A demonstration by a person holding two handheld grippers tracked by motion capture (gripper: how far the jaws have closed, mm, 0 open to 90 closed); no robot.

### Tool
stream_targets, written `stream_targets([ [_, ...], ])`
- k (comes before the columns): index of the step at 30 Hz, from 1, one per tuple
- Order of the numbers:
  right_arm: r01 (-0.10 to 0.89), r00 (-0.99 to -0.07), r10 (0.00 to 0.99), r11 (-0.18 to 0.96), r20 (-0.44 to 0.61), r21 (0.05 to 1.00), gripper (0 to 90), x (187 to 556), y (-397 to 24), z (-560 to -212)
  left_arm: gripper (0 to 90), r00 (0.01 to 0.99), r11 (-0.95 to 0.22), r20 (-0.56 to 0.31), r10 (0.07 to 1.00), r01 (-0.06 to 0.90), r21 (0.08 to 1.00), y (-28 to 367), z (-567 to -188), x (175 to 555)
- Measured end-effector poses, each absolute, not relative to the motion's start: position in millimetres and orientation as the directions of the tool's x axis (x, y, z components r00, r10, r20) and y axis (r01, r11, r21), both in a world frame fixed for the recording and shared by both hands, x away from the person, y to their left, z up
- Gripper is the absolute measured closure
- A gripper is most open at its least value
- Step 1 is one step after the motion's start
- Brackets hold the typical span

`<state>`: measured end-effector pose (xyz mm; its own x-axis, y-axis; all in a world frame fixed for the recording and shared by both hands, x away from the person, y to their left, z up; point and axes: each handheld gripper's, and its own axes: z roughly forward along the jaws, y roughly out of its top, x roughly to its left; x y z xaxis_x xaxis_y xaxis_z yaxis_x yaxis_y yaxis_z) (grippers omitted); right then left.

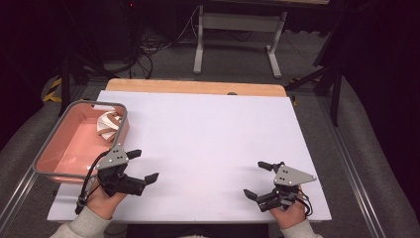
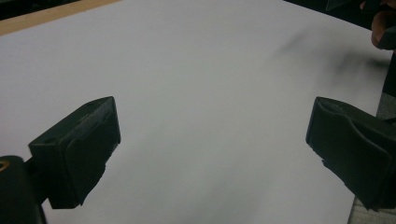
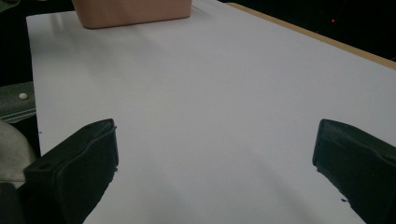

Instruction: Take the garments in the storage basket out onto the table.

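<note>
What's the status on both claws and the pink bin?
Left claw open, empty, beside pink bin. Right claw open, empty. Pale folded item inside bin. Nothing in the way.

White sheet point(image 1: 208, 144) covers wooden table point(image 1: 195, 87); grey metal frame point(image 1: 237, 22) behind; dark cables point(image 1: 148, 49) on floor.

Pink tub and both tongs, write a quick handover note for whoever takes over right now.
Left tongs: open, nothing between the jaws, just beside the pink tub at the table's left edge.
Right tongs: open, nothing between the jaws, near the front right of the white tabletop.
Things: a white and tan object lies in the tub's far corner.
Done: that object is in the tub.
Left: no other loose item is visible on the table; check before continuing.
</note>
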<state>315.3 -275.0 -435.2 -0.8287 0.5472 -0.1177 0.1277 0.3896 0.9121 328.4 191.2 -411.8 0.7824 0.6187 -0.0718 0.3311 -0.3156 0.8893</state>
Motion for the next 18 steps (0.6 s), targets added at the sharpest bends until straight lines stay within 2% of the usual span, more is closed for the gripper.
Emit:
stream_targets([
  [11, 0.129, -0.830, 0.544, 0.394, -0.118, 0.910, 0.9, 315, -275, -435, 6.1, 0.785, -0.315, -0.087, 0.614, 0.345, 0.884, 195, -400, 334],
  [18, 0.126, -0.832, 0.542, 0.393, -0.119, 0.911, 0.9, 315, -275, -434, 5.5, 0.779, -0.335, -0.067, 0.623, 0.343, 0.878, 199, -392, 339],
])
